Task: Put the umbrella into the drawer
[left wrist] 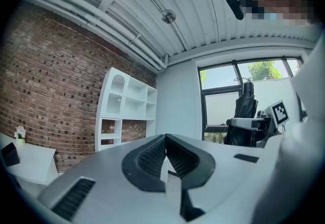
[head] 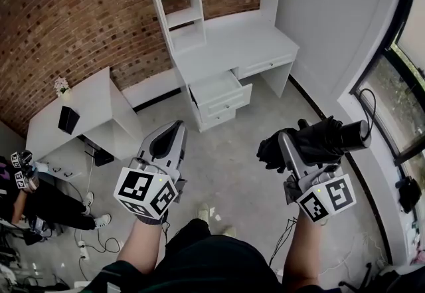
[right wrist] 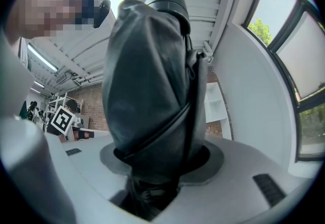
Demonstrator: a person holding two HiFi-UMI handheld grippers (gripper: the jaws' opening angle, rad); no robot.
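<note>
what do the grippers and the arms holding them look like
Both the left gripper and right gripper are pale grey wedge-shaped shells with dark liners; the left's pads are ribbed black. Each carries a white cube printed with black square markers. The forearms are sleeveless.

Head camera up high, one camera riding on each gripper.
Head view: steeply down past left gripper (head: 178, 127) and right gripper (head: 285, 142) to the distant white desk (head: 229, 42). Left gripper view: level, toward that desk's shelves (left wrist: 126, 111) and the brick wall (left wrist: 56, 91). Right gripper view: tight against the folded umbrella (right wrist: 150, 91).
</note>
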